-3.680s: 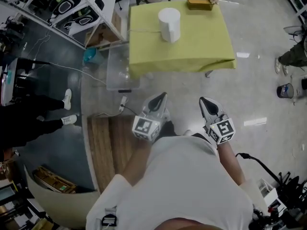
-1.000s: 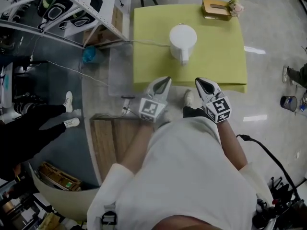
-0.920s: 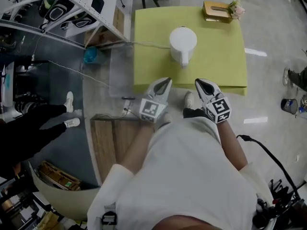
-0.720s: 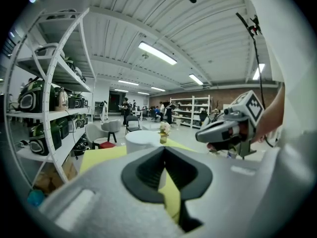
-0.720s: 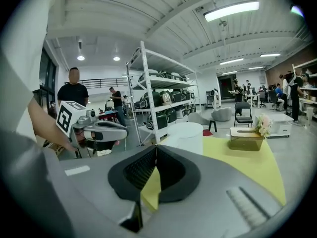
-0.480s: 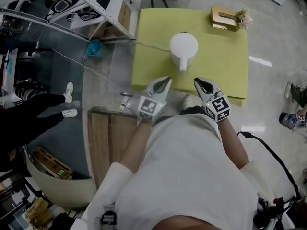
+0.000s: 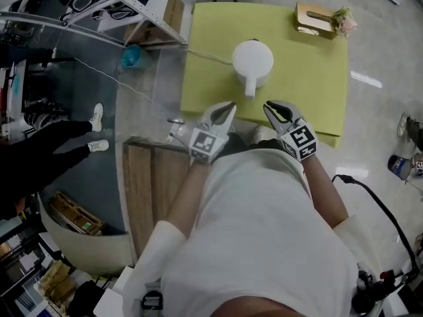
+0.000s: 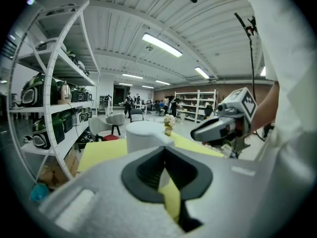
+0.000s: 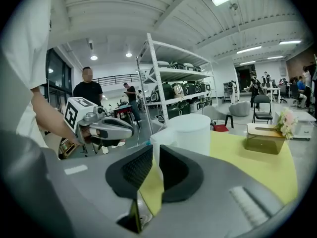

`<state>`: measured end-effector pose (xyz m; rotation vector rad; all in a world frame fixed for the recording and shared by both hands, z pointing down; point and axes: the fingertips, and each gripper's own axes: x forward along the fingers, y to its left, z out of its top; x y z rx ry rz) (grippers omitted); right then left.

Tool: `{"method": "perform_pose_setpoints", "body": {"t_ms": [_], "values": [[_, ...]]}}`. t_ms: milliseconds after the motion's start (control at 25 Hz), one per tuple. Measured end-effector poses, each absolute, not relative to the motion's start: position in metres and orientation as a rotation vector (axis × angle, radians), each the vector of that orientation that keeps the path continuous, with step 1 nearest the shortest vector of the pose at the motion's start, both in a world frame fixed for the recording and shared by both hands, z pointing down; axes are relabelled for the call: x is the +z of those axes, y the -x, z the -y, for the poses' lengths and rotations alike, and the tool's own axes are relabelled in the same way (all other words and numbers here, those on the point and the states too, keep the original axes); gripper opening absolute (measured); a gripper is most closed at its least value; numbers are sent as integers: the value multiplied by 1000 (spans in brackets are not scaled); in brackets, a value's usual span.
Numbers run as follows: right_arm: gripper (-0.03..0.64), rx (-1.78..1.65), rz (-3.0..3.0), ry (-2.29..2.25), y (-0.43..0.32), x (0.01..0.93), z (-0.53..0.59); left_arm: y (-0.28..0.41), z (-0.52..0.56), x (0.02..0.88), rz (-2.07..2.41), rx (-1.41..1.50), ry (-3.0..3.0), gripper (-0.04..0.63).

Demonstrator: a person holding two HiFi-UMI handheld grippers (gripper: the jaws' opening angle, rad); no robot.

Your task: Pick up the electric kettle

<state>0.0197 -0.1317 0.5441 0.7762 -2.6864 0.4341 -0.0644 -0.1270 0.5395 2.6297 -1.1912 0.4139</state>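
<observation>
Standing upright, kettle (image 7: 252,61) aims its handle between left claw (image 7: 229,105), pressed together, and right claw (image 7: 269,105), just opening, empty.

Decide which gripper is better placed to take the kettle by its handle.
Right, probably. On the right gripper the jaws have just been opening, nothing between them, and the handle of the kettle lines up with their gap. The left gripper is shut.

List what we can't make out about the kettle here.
Kettle contents: every view, opaque wall and lid hide them.
Kettle base: left gripper view, left gripper's body covers it.
Cord plug end: head view, too thin past the table edge.
</observation>
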Motion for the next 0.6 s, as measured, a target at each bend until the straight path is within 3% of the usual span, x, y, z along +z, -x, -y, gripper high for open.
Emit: {"method": "perform_pose_setpoints", "body": {"t_ms": [600], "values": [[160,481,2561,-681,23,598,154,79,151,600,1085,463,-2615,3]]}}
